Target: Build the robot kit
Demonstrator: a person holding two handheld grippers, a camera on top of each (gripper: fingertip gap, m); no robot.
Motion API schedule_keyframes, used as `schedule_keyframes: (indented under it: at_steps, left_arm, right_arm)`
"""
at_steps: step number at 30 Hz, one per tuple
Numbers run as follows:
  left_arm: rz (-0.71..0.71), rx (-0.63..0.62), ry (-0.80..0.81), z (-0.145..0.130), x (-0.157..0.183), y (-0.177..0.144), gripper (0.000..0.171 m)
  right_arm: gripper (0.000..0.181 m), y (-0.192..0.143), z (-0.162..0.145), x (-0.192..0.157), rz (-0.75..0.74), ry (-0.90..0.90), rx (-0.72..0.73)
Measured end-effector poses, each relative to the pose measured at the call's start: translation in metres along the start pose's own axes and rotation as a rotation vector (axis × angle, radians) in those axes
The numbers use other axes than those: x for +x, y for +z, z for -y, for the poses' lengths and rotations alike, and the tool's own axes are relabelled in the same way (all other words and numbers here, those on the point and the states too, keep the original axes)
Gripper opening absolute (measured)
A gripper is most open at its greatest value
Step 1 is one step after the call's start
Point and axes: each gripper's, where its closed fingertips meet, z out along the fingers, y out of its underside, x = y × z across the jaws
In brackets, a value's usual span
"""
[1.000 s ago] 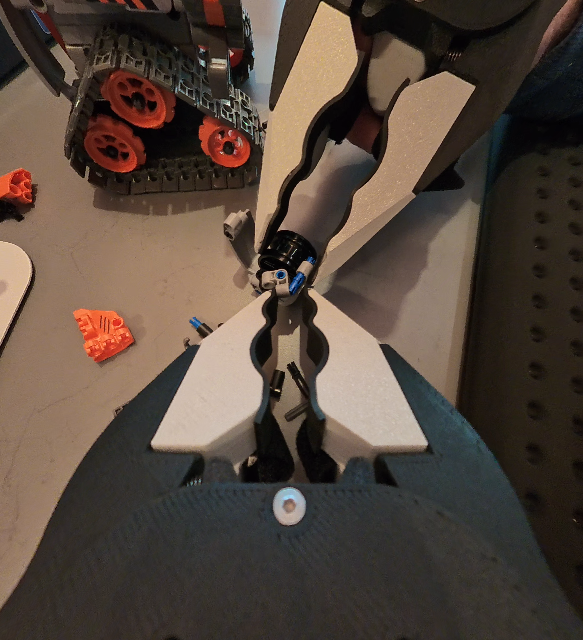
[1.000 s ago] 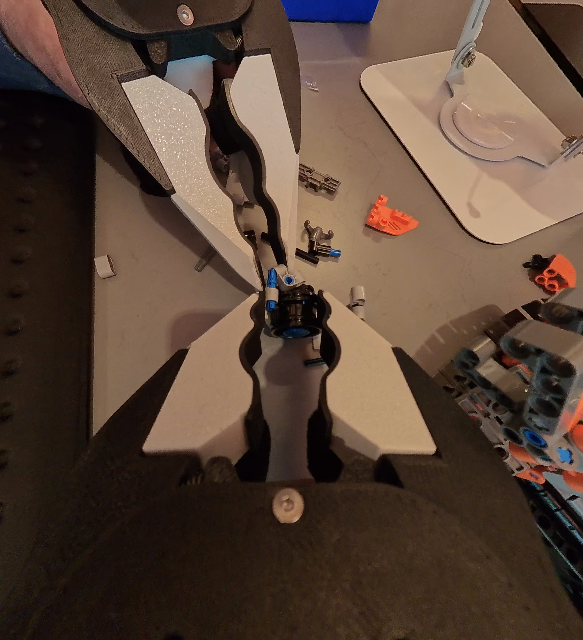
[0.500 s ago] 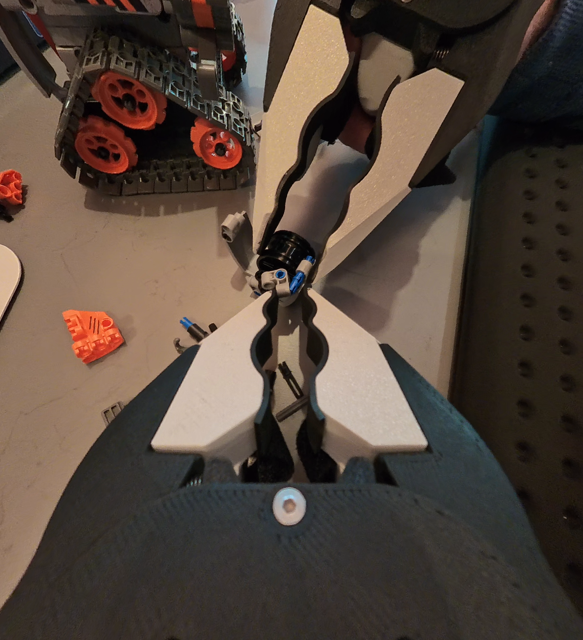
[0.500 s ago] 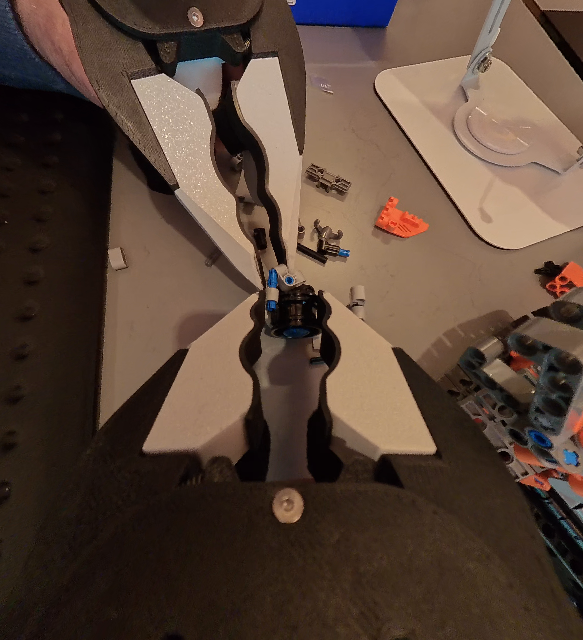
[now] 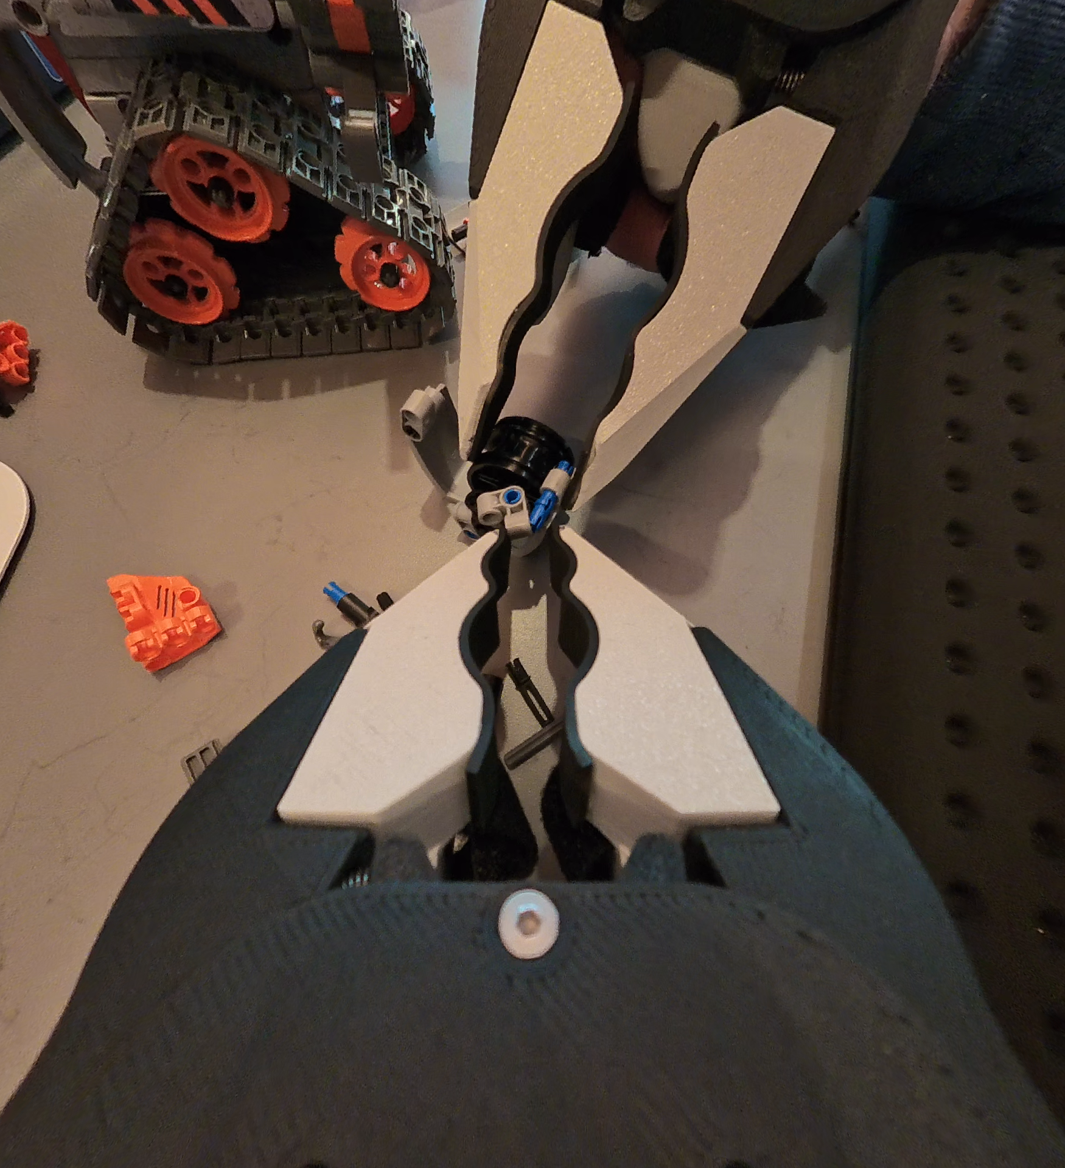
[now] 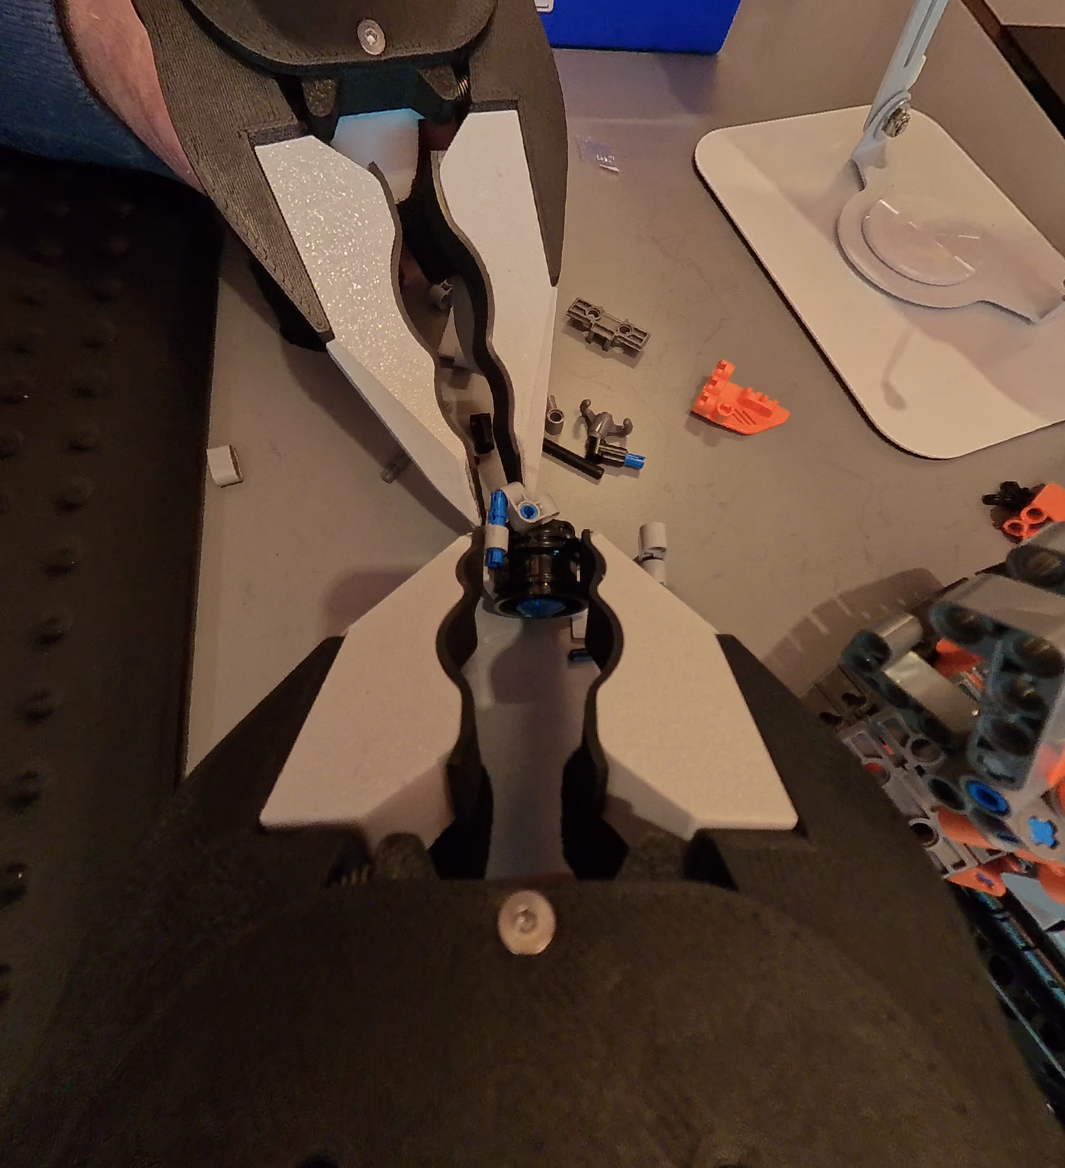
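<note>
A small brick assembly hangs between my two grippers above the grey table (image 5: 264,505). My right gripper (image 6: 529,542) is shut on its black wheel hub (image 6: 536,572), which has a blue centre. My left gripper (image 5: 530,540) is shut on the light grey connector with blue pins (image 5: 508,505) at the hub's other end. In the left wrist view the right gripper (image 5: 523,468) comes in from above, holding the hub (image 5: 520,449). In the right wrist view the left gripper (image 6: 504,499) comes in from above on the connector (image 6: 525,505). The fingertips of both nearly meet.
A tracked brick vehicle with orange wheels (image 5: 264,221) stands at the far left, close at right in the right wrist view (image 6: 991,727). Loose orange pieces (image 5: 163,619) (image 6: 738,407), small grey and black parts (image 6: 609,328), a white stand base (image 6: 897,284) and a dark perforated mat (image 5: 991,569) surround us. My left and right fingertips are right by each other. From either gripper's tips it is about 25 cm to the white stand base (image 6: 897,284).
Both grippers keep their hold on the assembly. The pair has drifted slightly together, so the table and vehicle shift a little in both views.
</note>
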Motion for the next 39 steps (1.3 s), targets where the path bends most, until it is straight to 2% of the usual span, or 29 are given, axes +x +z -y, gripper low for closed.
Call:
schedule_keyframes:
  at_steps: [24,26,39]
  left_arm:
    - [-0.005,-0.007,0.017,-0.0022,0.0017,0.0008,0.008]
    - [-0.003,-0.013,0.027,-0.0036,0.0016,0.0009,0.0]
    - [-0.005,-0.015,0.028,-0.0046,0.002,0.0009,0.004]
  right_arm:
    - [0.03,-0.0015,-0.0006,-0.0013,0.013,-0.011,0.0]
    - [0.03,-0.0024,0.0001,-0.0015,0.015,-0.01,0.005]
    - [0.028,-0.0037,-0.0013,-0.0015,0.018,-0.018,0.0]
